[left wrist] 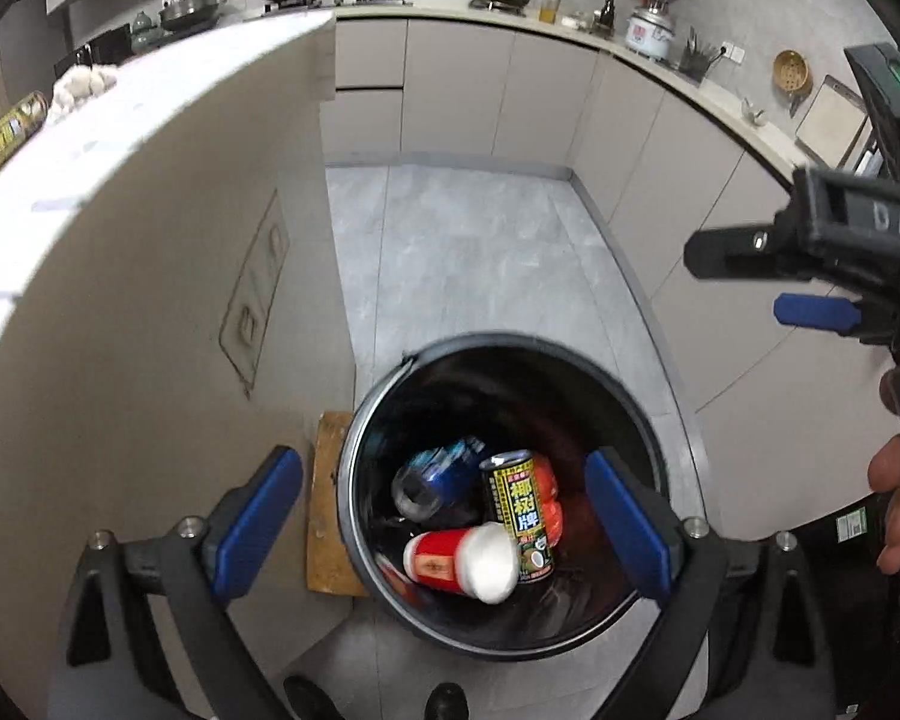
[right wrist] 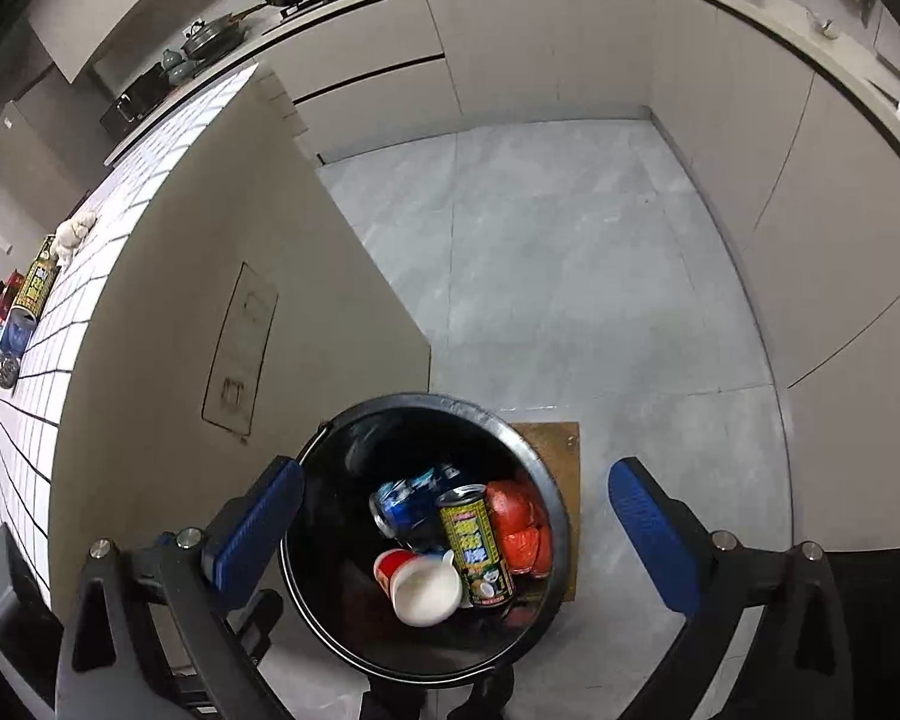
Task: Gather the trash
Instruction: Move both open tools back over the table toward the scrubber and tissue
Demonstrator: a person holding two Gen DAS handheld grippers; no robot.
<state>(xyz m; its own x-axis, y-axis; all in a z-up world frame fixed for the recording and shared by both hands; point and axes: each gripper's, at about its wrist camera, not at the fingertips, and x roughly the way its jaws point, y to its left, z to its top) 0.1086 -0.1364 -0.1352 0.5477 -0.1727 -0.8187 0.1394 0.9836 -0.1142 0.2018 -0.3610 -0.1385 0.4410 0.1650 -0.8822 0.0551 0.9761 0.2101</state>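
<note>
Both grippers, left gripper (left wrist: 444, 519) and right gripper (right wrist: 456, 531), spread wide, empty, at lower frame over black bucket (left wrist: 678, 462) with yellow can (left wrist: 519, 513), red cup (left wrist: 450, 561).

The bucket (left wrist: 354, 516) looks like black plastic with a glossy inner wall. Inside, the green can (left wrist: 519, 516) and the blue can (left wrist: 438, 474) are shiny printed metal. The red cup (left wrist: 450, 558) seems paper, matt, with a white inside. The red bag (right wrist: 519, 525) is crinkled glossy plastic. The board (left wrist: 324, 510) under the bucket is rough wood. The floor (left wrist: 462, 252) is smooth grey tile.
</note>
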